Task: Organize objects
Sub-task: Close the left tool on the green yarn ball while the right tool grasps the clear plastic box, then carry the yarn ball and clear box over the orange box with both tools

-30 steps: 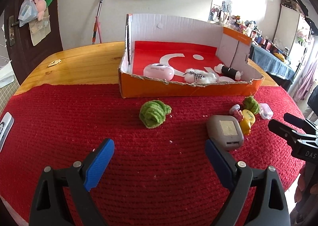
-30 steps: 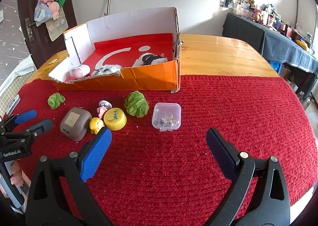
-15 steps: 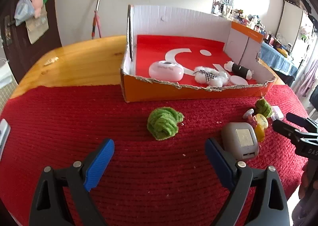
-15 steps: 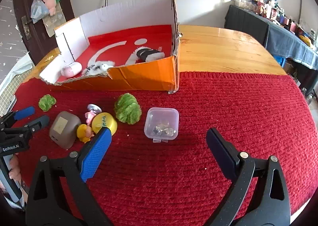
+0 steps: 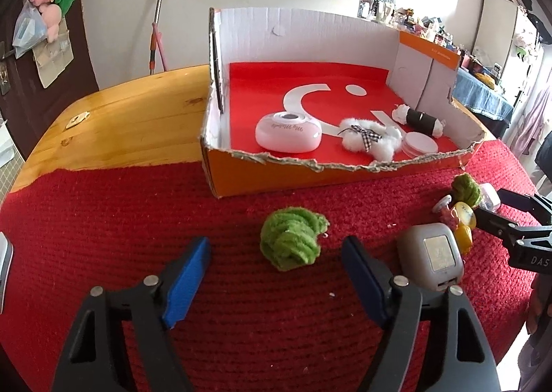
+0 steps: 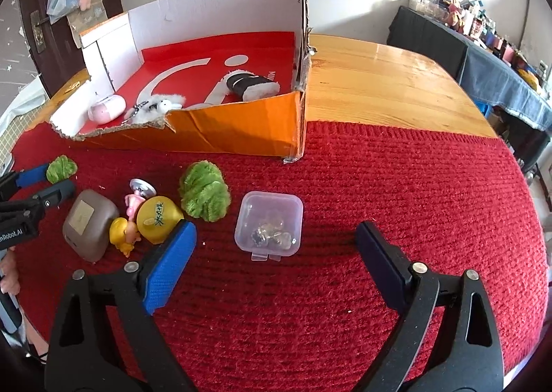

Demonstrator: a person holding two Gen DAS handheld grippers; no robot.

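Both tongs stand wide open and empty. Left gripper (image 5: 276, 274) faces a green woolly ball (image 5: 289, 242) on the red mat (image 5: 103, 212), near the cardboard box's (image 5: 310, 178) front wall; soft and light (it should squash), so pinch its middle. Right gripper (image 6: 276, 250) faces a clear plastic case (image 6: 269, 223), stiff and slippery; take its flat sides.

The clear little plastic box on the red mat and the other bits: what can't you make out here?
- Clear square plastic box, right wrist view: contents too small to identify.
- Grey rounded case, left wrist view: near corner hidden behind the left tongs.
- Yellow round lid, right wrist view: lettering too small to read.
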